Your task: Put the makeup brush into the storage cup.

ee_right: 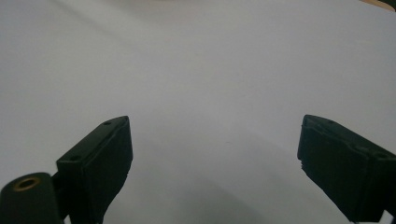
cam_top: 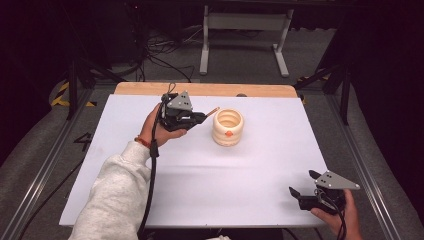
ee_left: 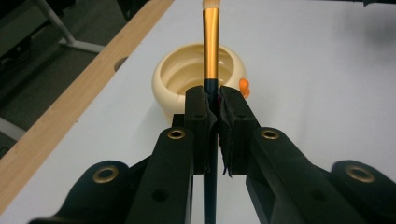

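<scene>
The left hand-held gripper point(cam_top: 200, 119) is clenched on a slim brush point(ee_left: 210, 56), its pads pinching the dark handle while the gold ferrule and pale tip run out ahead of the jaws, raised off the white counter point(cam_top: 165, 200). Directly beyond the jaws, under the brush's forward part, sits a cream ribbed cup point(ee_left: 187, 79) with an orange spot on its side; in the high view the brush tip point(cam_top: 215, 109) hangs just short of the cup's near rim, apart from it. Nothing lies between the jaws and the cup except bare counter. To this hand-held gripper's far side a strip of wooden edge point(cam_top: 205, 89) borders the white sheet, and past it are grey floor, cables and the white legs of a stand point(cam_top: 245, 30). The right hand-held gripper point(cam_top: 302, 191) rests well apart at the counter's near right corner, jaws spread wide and released, with only plain white surface ahead of them.
</scene>
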Action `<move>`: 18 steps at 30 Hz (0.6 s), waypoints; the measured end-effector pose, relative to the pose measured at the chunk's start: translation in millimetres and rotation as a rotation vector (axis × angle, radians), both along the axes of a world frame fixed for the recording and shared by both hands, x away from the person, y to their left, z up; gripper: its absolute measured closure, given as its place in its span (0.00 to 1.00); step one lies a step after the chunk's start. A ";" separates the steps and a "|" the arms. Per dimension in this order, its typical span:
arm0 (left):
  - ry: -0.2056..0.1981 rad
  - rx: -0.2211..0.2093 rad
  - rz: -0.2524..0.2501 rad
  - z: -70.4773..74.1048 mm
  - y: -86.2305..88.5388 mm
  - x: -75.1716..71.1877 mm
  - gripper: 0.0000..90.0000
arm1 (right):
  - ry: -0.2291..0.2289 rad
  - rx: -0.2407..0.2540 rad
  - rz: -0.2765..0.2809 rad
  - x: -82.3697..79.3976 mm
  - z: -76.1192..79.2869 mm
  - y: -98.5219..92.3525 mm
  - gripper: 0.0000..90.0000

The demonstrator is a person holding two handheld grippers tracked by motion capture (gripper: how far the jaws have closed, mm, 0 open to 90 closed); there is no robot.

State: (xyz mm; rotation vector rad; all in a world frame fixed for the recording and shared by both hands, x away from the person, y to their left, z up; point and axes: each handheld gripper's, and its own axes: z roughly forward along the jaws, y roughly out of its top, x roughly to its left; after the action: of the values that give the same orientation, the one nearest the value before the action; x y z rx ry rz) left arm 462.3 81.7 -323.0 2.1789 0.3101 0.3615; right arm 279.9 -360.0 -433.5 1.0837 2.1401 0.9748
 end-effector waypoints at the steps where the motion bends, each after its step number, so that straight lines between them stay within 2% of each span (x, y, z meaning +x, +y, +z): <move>1: -0.002 -0.006 0.003 1.1 -0.1 0.2 0.92 | 0.001 0.001 0.002 0.2 -0.4 0.2 0.12; 7: -0.009 -0.049 0.010 8.6 0.0 2.4 0.92 | -0.009 0.000 0.010 -0.3 -0.2 0.8 0.11; 10: -0.024 -0.046 0.010 10.9 -1.0 1.4 0.92 | -0.023 -0.009 0.007 -0.8 0.0 0.5 0.11; 13: -0.023 -0.079 0.013 13.2 0.3 1.7 0.92 | -0.031 -0.004 0.013 -1.3 0.2 0.1 0.10; 18: -0.021 -0.092 0.007 16.3 -1.0 4.4 0.92 | -0.044 -0.003 0.018 -1.8 0.8 1.1 0.10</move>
State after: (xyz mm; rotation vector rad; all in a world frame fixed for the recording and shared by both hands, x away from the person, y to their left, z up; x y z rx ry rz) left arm 466.7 80.7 -306.6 2.0829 0.3172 0.3668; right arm 278.1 -358.9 -432.7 1.0338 2.1186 0.9941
